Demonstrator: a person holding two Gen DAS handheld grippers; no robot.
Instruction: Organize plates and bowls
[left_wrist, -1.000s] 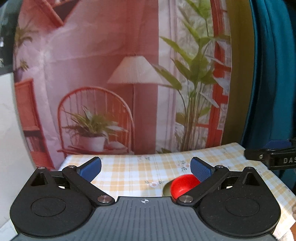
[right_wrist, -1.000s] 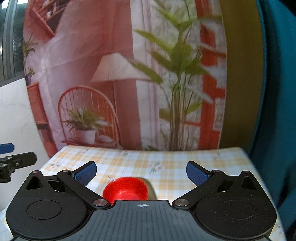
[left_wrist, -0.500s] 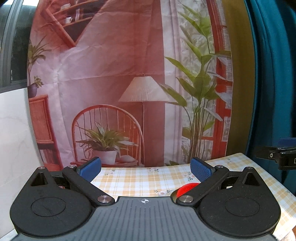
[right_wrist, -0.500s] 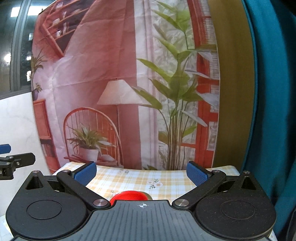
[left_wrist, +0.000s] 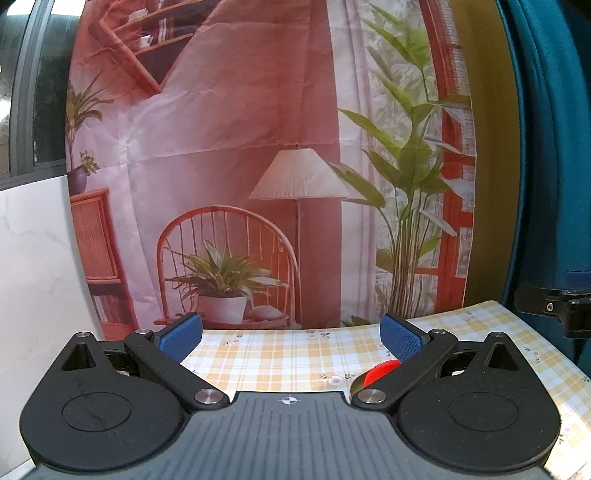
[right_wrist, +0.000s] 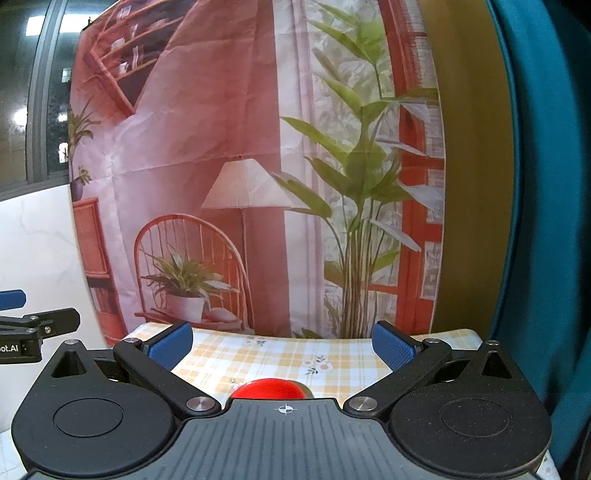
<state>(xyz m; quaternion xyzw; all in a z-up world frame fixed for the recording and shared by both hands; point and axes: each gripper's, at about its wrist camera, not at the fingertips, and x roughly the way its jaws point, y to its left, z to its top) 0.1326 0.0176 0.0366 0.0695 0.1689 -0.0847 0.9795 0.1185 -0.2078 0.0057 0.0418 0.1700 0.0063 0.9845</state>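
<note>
Red bowl (right_wrist: 269, 388) mostly hidden behind right gripper (right_wrist: 282, 345) body. Only a sliver beside left gripper (left_wrist: 291, 336). Both spread apart, empty.

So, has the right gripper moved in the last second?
Yes. The right gripper has tilted upward: the red bowl on the checked tablecloth has slid down the view, now nearly hidden behind the gripper body.

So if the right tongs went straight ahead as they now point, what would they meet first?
Probably the printed backdrop beyond the table; the right tongs point above the red bowl. Depth is unclear.
</note>
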